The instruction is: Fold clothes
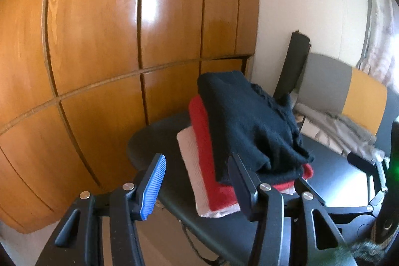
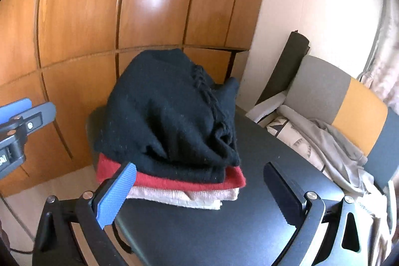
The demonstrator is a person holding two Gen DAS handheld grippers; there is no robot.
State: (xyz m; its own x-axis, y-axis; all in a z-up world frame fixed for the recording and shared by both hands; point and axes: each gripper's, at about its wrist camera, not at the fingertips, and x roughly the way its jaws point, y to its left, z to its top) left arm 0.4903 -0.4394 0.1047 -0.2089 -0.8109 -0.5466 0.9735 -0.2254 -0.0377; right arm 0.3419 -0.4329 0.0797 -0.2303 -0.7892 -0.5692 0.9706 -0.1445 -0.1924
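Both the left gripper (image 1: 197, 181) and right gripper (image 2: 199, 193) were held spread, empty, before a folded stack (image 2: 172, 136); unfolded grey clothes (image 2: 326, 148) remained beside it.

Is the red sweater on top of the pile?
No, the black sweater lies on top, with the red sweater under it.

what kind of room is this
Probably a bedroom at home: a big wooden wardrobe fills the wall, folded sweaters sit stacked on a dark table, and more clothes lie on a chair.
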